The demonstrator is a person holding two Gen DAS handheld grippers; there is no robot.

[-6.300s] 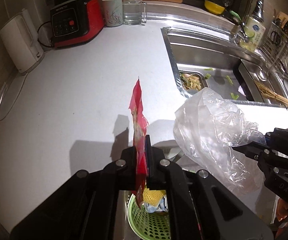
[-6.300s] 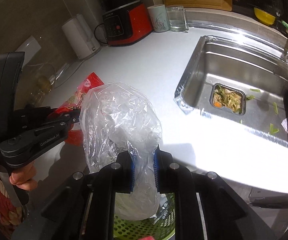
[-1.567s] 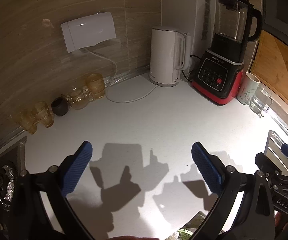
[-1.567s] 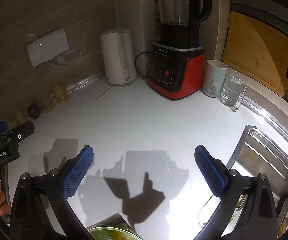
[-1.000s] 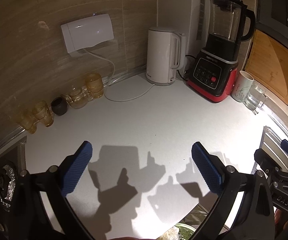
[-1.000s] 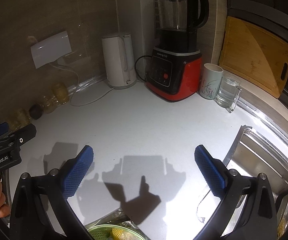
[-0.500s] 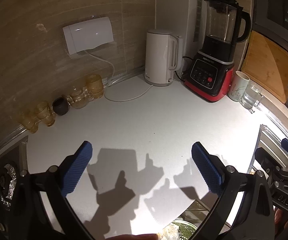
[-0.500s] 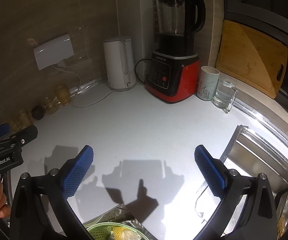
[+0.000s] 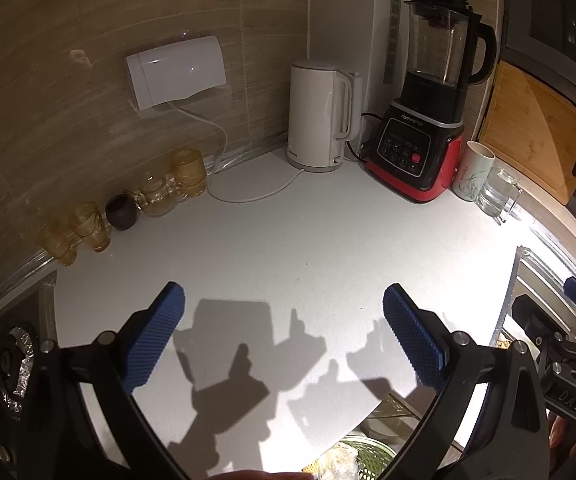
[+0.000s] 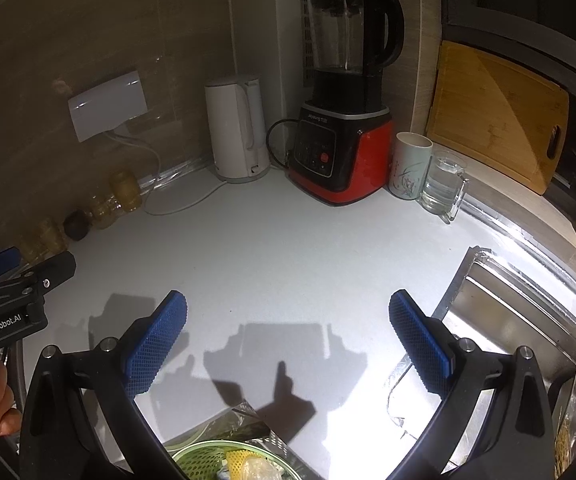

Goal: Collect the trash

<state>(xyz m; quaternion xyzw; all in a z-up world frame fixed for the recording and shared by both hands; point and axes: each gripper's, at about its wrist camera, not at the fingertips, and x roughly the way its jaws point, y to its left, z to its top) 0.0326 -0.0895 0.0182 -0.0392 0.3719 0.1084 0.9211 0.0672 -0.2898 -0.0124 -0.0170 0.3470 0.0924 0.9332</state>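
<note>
Both grippers hang over a white countertop (image 9: 272,248) (image 10: 288,256), each wide open with nothing between the blue pads. My left gripper (image 9: 284,336) fills the bottom of the left wrist view; my right gripper (image 10: 288,340) does the same in the right wrist view. A green perforated bin (image 10: 200,462) peeks in below the counter's front edge, holding crumpled clear plastic and yellow trash (image 10: 248,466). The same green bin (image 9: 361,458) shows at the bottom of the left wrist view. The right gripper's side (image 9: 559,344) appears at the right edge there.
At the back stand a white kettle (image 9: 319,116), a red-and-black blender (image 9: 427,120), a ceramic cup (image 9: 473,172) and a glass mug (image 9: 497,192). Amber glasses (image 9: 88,226) line the left wall. A steel sink (image 10: 515,320) lies right, a wooden cutting board (image 10: 495,112) behind it.
Six seconds ago the left gripper held a red wrapper and the right a clear plastic bag over the bin; both are now let go. Over the last second both views have tilted slightly upward.
</note>
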